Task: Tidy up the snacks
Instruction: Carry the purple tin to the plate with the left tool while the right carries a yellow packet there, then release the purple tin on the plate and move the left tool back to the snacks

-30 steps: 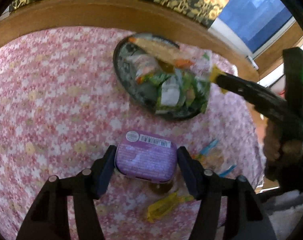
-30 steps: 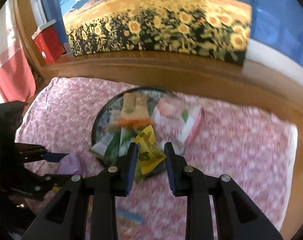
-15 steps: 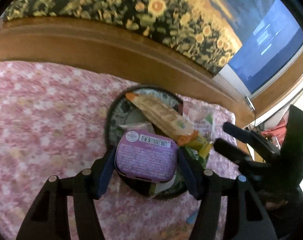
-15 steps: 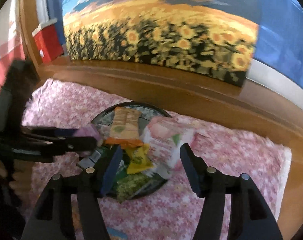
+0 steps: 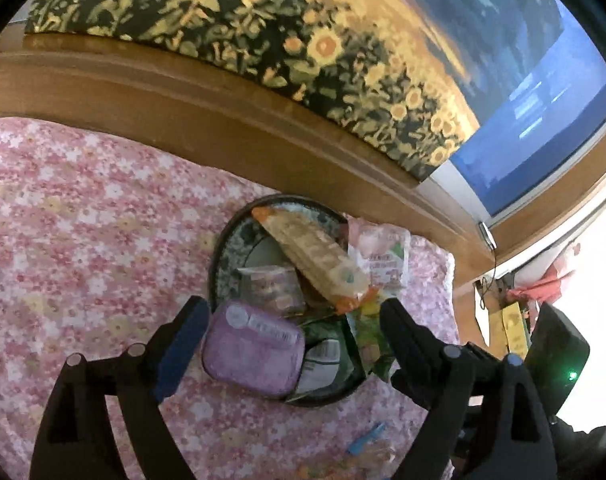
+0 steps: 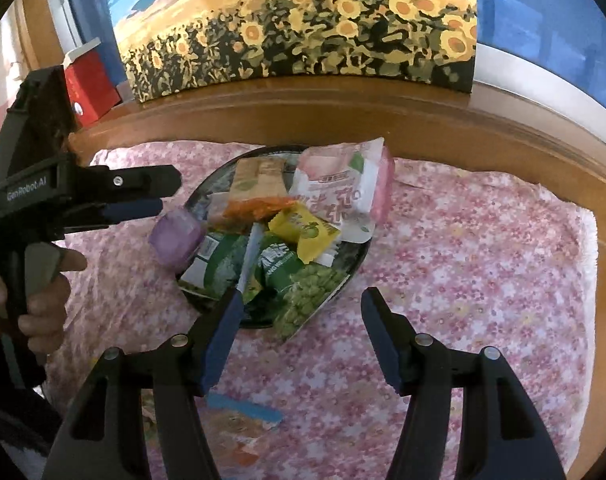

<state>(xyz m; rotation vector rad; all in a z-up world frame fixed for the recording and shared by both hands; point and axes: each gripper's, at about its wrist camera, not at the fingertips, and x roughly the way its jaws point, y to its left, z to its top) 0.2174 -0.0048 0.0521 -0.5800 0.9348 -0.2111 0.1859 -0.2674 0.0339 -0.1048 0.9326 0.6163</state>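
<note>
tin: purple tin (image 5: 253,353) perched on near-left rim of plate (image 5: 219,248), partly overhanging
left claw (image 5: 291,332): wide, tin between fingers, untouched
right claw (image 6: 299,336): wide, empty, near plate's front edge
loose packets (image 6: 243,412): below right claw, right nearer

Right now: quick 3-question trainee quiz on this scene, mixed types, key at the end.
1. True or false: the left gripper is shut on the purple box.
2. The purple box sits: A) at the plate rim, B) on bare cloth, C) on the wooden ledge.
3. Fill in: the right gripper is ____ and holds nothing.

Key: 1 false, its jaws are apart and the box lies free; 2 A; 3 open.
</note>
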